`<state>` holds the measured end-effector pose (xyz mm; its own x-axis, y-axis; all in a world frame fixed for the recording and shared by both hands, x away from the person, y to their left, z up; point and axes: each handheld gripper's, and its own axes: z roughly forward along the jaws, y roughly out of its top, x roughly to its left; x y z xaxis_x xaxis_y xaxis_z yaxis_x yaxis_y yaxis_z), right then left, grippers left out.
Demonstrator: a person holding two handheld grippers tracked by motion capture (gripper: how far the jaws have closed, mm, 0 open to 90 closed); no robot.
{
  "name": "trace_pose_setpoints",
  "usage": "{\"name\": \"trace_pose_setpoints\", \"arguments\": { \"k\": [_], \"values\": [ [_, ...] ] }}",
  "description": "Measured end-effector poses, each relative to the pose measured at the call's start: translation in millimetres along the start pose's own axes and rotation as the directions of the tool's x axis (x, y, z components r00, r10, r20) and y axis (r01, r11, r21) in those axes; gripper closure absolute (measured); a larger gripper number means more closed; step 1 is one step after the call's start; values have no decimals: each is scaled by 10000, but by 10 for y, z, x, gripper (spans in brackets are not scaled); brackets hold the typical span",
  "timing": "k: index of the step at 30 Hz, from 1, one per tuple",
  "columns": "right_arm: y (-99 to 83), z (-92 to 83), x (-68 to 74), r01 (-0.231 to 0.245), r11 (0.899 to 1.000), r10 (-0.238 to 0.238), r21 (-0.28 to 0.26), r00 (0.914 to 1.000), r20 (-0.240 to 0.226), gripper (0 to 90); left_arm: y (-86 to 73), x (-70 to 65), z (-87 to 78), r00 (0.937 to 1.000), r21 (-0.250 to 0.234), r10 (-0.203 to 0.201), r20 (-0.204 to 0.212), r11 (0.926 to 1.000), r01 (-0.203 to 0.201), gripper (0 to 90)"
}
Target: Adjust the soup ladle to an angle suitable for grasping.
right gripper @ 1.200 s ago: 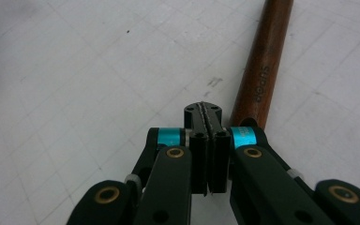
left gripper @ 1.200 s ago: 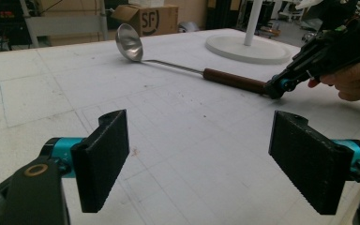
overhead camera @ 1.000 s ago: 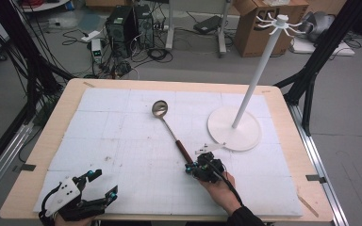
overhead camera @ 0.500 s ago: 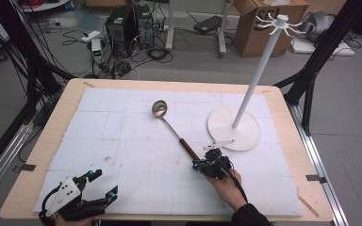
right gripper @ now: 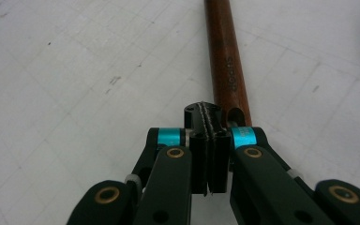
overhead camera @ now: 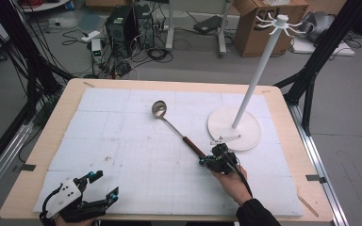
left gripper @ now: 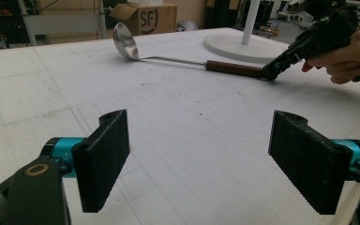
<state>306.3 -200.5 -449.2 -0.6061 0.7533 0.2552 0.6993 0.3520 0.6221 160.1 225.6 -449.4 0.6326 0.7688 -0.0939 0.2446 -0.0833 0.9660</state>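
Observation:
A steel ladle (overhead camera: 159,109) with a brown wooden handle (overhead camera: 194,147) lies diagonally on the white mat, bowl toward the far side. My right gripper (overhead camera: 206,162) sits at the handle's near end, jaws pressed together with nothing between them. In the right gripper view the shut tips (right gripper: 207,117) rest just left of the handle's end (right gripper: 226,61), beside it, not around it. My left gripper (overhead camera: 104,187) rests at the table's front left corner, wide open and empty; its pads (left gripper: 104,157) frame bare mat, with the ladle (left gripper: 125,41) and the right gripper (left gripper: 271,72) farther off.
A white hook stand (overhead camera: 234,127) with a round base and tall pole stands just beyond the right gripper. The wooden table edge (overhead camera: 37,155) frames the mat. Cables, a computer case and cardboard boxes lie on the floor behind the table.
The right hand has slid rightward and slightly farther along the mat, staying at the ladle handle's near end. The left gripper has stayed put.

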Motion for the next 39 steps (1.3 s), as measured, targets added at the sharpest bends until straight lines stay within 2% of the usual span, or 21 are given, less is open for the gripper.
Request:
{"name": "trace_pose_setpoints", "arguments": {
  "k": [5, 7, 15, 17, 20, 23, 25, 27, 31, 37, 39],
  "values": [
    [19, -32, -32, -246, 9996, 244, -122, 9996, -159, 900, 1, 13, 5, 10000, -22, -44, -27, 10000, 44, 212],
    [52, -45, -8, -175, 9996, 170, -226, 9996, -231, 900, 0, 14, 14, 10000, -31, -63, -8, 10000, 63, 213],
    [336, -29, 55, -122, 9981, 81, -603, 9977, -671, 900, 2, 4, 21, 10000, 13, -82, 42, 10000, 82, 213],
    [414, 5, 36, -168, 9975, 115, -691, 9970, -769, 900, 7, -12, 17, 9997, -3, -176, 162, 9998, 177, 213],
    [532, 63, 6, -336, 9967, 267, -744, 9955, -908, 900, 5, -47, 26, 9997, 115, 52, 233, 9999, -54, 219],
    [654, 141, -19, -541, 9960, 454, -715, 9920, -1182, 900, 2, -56, 28, 9994, 101, -57, 332, 9999, 53, 219],
    [731, 195, -21, -405, 9968, 318, -684, 9918, -1238, 900, 5, -57, 27, 9992, 46, -116, 375, 9999, 114, 219],
    [812, 262, -35, -453, 9966, 350, -695, 9890, -1436, 900, 8, -59, 27, 9992, 58, -72, 401, 10000, 70, 219],
    [905, 376, -68, -402, 9982, 329, -444, 9874, -1545, 900, 12, -66, 24, 9990, -17, -100, 430, 9999, 101, 219],
    [1105, 413, -106, -258, 9989, 183, -380, 9824, -1861, 900, 15, -58, 26, 9989, 12, -122, 447, 9999, 121, 219],
    [1163, 433, -124, -255, 9993, 190, -287, 9779, -2083, 900, 15, -53, 21, 9990, -13, -130, 431, 9999, 131, 219]
  ]
}}
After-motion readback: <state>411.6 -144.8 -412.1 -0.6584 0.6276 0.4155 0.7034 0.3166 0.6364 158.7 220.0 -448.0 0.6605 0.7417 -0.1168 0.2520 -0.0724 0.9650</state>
